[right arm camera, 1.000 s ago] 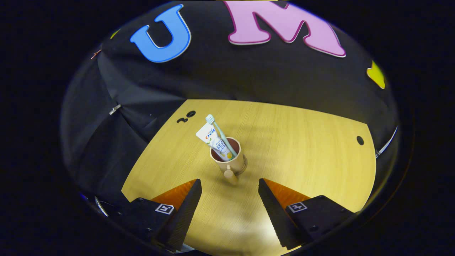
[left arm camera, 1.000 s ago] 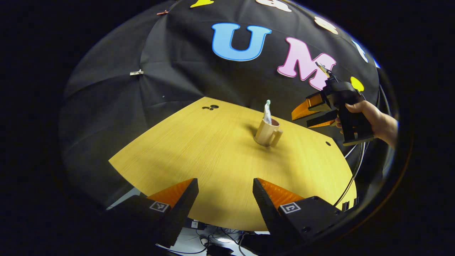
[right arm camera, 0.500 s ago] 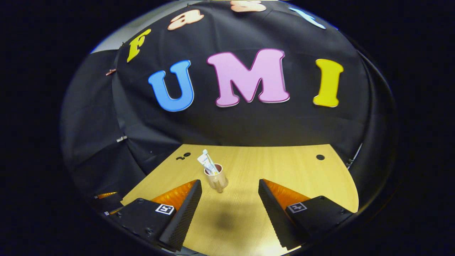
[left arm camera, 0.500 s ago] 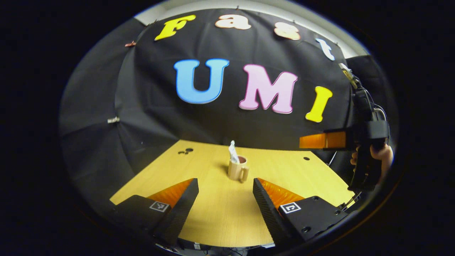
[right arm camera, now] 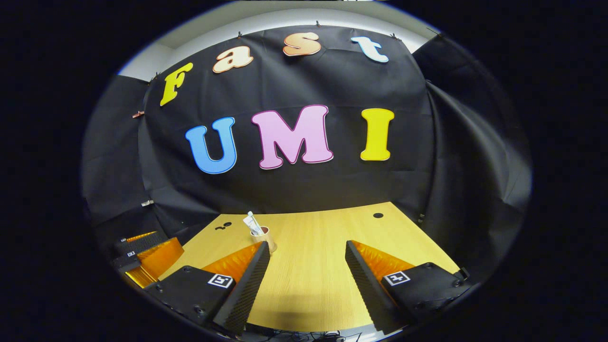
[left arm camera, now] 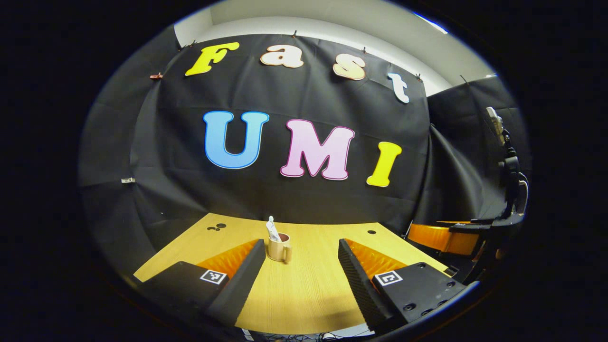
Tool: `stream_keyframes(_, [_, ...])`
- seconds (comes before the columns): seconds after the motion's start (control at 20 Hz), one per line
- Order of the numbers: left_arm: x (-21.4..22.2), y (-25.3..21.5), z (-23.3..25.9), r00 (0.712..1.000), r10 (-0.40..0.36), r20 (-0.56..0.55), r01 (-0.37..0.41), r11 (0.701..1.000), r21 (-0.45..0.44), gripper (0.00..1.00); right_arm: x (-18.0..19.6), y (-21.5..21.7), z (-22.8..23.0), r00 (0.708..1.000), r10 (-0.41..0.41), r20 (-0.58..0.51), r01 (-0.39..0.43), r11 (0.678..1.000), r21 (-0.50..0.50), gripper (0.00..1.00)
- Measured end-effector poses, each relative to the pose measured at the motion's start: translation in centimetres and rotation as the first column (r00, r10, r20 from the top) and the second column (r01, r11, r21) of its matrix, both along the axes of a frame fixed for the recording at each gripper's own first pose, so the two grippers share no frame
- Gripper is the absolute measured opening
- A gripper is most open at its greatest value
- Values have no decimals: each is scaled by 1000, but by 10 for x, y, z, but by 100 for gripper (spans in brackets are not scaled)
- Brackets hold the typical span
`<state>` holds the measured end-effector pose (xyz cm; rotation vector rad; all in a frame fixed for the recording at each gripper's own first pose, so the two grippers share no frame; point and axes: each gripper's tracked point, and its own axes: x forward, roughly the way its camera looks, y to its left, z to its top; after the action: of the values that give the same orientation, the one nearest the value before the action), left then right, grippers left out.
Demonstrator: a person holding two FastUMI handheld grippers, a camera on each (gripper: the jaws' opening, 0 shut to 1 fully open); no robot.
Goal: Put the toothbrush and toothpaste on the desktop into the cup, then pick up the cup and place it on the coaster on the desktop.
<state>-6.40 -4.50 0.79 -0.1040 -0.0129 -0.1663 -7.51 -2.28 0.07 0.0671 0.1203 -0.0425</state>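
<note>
Left gripper view: I saw the cup [left arm camera: 278, 248] at 12 o'clock on the desk [left arm camera: 304, 294], toothpaste [left arm camera: 272, 231] inside.
Left gripper [left arm camera: 300, 270]: fingers wide, empty.
Right gripper [right arm camera: 306, 273]: fingers wide, empty.
Progress: loading looked done to me; I couldn't make out the coaster.

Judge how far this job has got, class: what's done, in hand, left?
Done: toothbrush and toothpaste stand in the cup on the desk. In hand: nothing; left gripper and right gripper are open, away from it. Left: can't tell, since any coaster under the cup is too small to make out.
</note>
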Motion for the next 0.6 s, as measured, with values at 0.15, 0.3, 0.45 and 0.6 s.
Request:
stream_keyframes(0.15, [-2,-5,-7,1000,-13,-28,13,1000,5,98,-8,2,-8,1000,-8,-21,8,1000,5,98])
stream_keyframes(0.3, [-5,-7,-8,999,-28,-41,29,1000,6,98,-9,7,-10,1000,7,-21,-6,1000,17,98])
stream_keyframes(0.45, [-6,-4,-9,999,-15,-35,16,1000,24,98,-10,12,-11,1000,19,-20,-19,999,27,98])
stream_keyframes(0.6, [-7,-1,-9,999,-5,-35,6,1000,29,98,-11,19,-13,999,37,-25,-36,999,25,98])
